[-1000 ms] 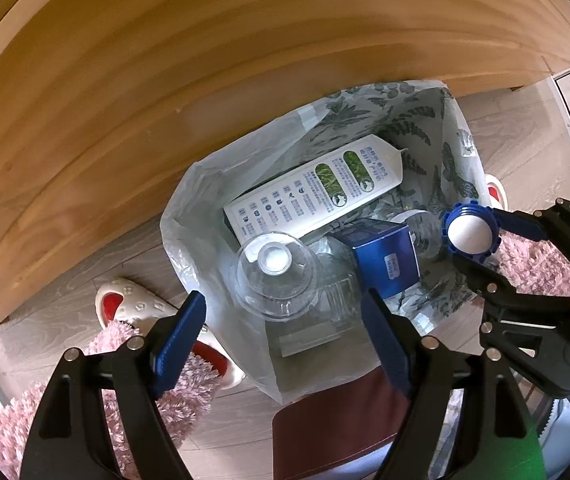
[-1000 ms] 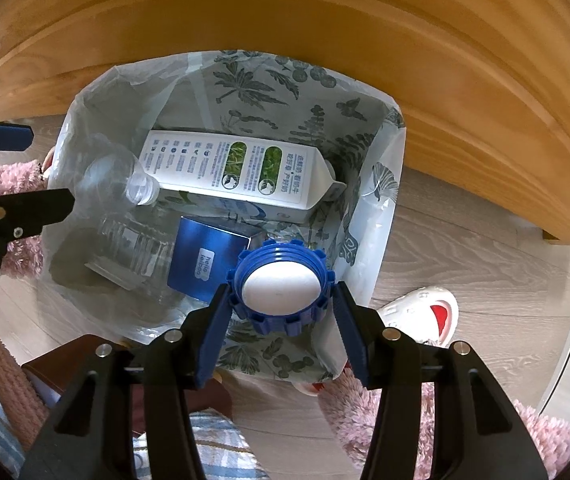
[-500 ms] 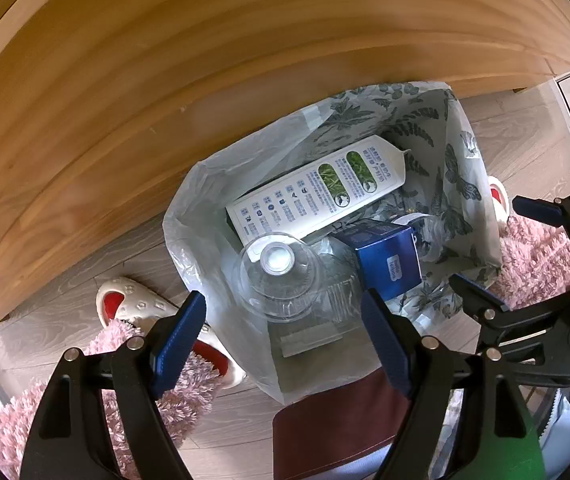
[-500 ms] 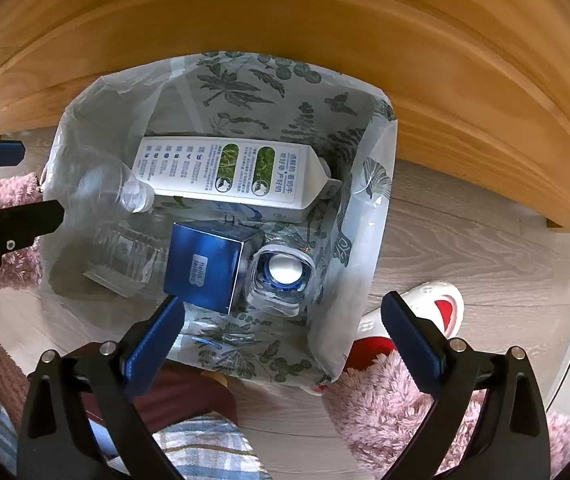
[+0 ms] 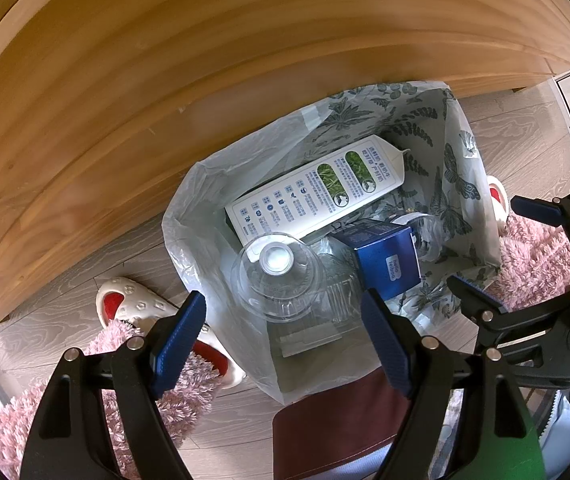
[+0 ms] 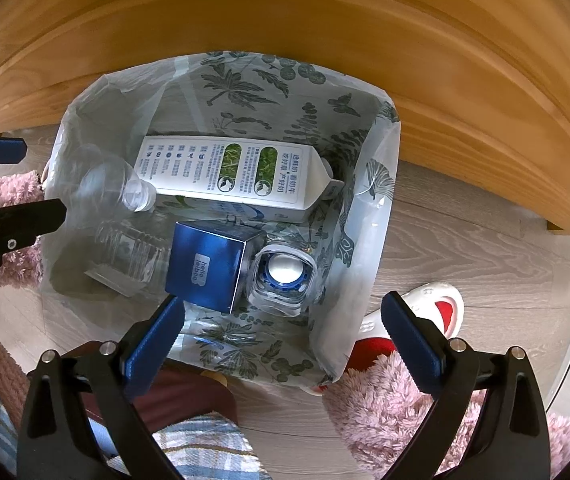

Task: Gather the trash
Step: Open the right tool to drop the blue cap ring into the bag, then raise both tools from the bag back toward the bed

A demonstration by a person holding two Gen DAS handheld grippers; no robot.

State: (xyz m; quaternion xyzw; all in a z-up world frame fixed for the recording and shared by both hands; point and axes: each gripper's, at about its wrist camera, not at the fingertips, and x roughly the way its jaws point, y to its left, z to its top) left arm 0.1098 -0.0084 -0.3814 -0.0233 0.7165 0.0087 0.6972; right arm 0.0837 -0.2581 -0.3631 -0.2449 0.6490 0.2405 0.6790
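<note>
Both claws, left (image 5: 283,334) and right (image 6: 281,338), released, empty above trash bag (image 6: 381,216).

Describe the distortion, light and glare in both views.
Left wrist: fisheye bends the wooden panel into an arc; daylight whitens the lower left edge. Right wrist: same bowing, black vignette corners; the blue box shows sheen, the clear bottle looks hazy, and the bag interior is evenly lit.

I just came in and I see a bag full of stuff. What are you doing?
Picking up trash. A person holds a gripper in each hand over the leaf-print bag. The milk carton, blue box and blue-capped bottle lie inside. The left gripper and right gripper are both open and empty.
</note>
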